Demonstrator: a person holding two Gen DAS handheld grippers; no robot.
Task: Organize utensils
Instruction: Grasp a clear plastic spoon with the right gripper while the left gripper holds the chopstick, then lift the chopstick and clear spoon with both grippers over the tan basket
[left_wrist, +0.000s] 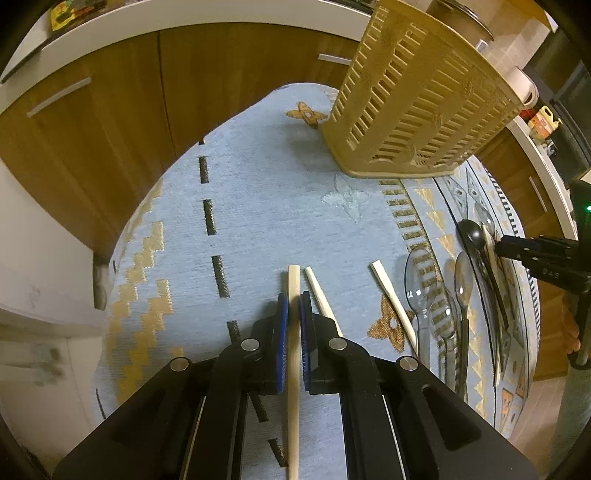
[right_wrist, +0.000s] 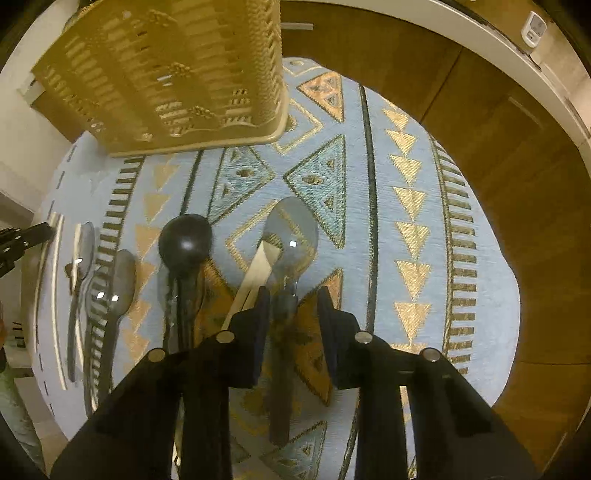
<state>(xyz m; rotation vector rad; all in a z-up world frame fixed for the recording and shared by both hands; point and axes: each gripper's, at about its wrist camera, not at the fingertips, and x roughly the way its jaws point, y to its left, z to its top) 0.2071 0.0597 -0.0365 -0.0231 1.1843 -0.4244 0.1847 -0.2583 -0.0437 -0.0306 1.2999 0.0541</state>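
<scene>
A pale wooden chopstick (left_wrist: 294, 354) is being gripped between the blue-padded fingers of the left gripper (left_wrist: 294, 306), its blunt end sticking out just past the fingertips over the desk (left_wrist: 258, 206), which is covered by a light blue woven cloth with gold patterns. Two more pale wooden chopsticks are lying on the cloth just beside it, one (left_wrist: 320, 299) nearly touching the right finger, the other (left_wrist: 394, 299) farther right.

The fingers of the right gripper (right_wrist: 293, 295) are being held apart, with the handle of a clear plastic spoon (right_wrist: 291, 236) lying between them; the pads are not seen pressing on it. A flat pale wooden stick (right_wrist: 255, 273) is lying partly under that spoon's bowl, beside the left finger. A black plastic spoon (right_wrist: 184, 242) and two further clear plastic spoons (right_wrist: 83, 247) (right_wrist: 118, 284) are lying to the left.

A tan slotted plastic basket (left_wrist: 417, 99) is standing at the far side of the desk; its inside cannot be seen.
</scene>
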